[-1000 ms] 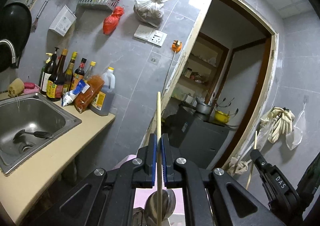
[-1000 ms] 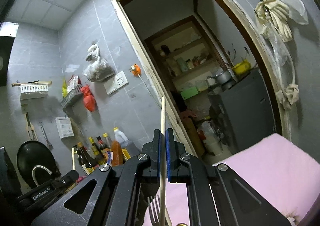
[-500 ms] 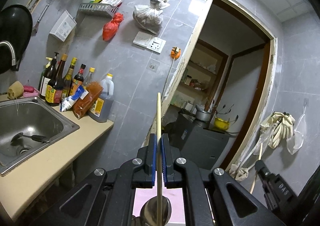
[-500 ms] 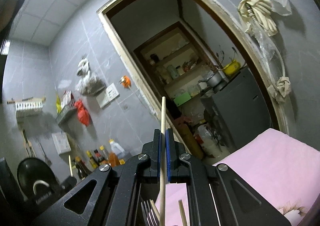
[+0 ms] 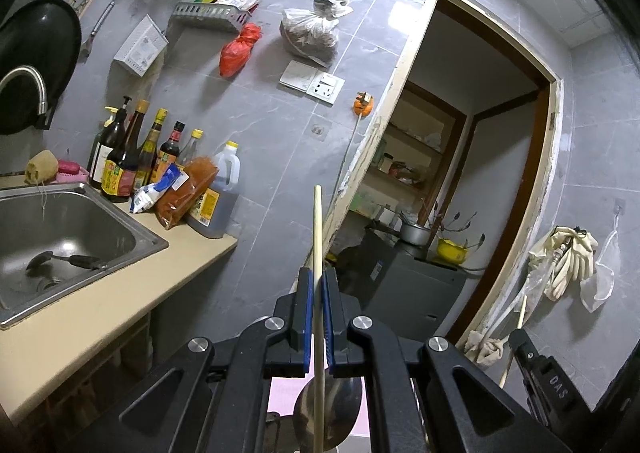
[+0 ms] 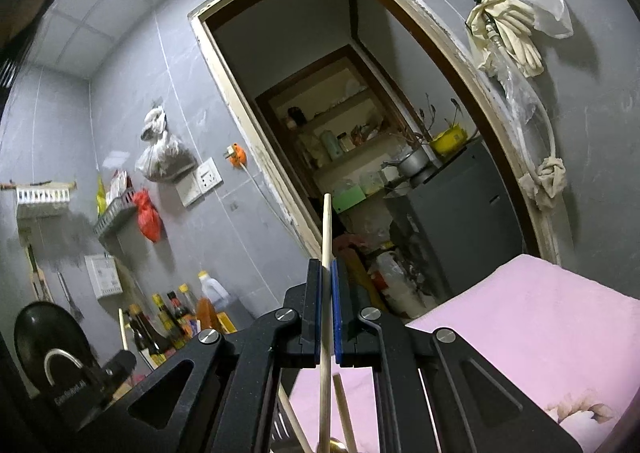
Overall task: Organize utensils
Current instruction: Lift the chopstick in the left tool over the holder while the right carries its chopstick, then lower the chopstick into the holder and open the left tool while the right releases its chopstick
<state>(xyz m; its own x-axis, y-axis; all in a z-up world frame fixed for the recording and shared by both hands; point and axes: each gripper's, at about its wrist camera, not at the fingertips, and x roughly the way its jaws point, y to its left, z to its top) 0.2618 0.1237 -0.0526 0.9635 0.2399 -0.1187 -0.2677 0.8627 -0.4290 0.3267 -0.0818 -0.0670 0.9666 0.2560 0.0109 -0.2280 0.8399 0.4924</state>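
Mid-task, nothing sorted yet as far as these views show. You've got one chopstick in each gripper, both held up in the air, pointing at the far wall and doorway.

Left gripper (image 5: 317,285): jaws clamped tight on a chopstick (image 5: 317,237), which stands near upright and sticks out well past the blue pads. A metal spoon (image 5: 332,413) lies below it on the pink cloth (image 5: 280,393).

Right gripper (image 6: 326,281): same story, pinched shut on the second chopstick (image 6: 327,229). More sticks (image 6: 344,409) lie loose under it on the cloth, so plenty left to gather.

Chopsticks look like plain pale wood, thin, straight and round. I'd guess they could pivot in a single-point pinch.

No holder or tray is visible, so I can't tell where they're meant to go.
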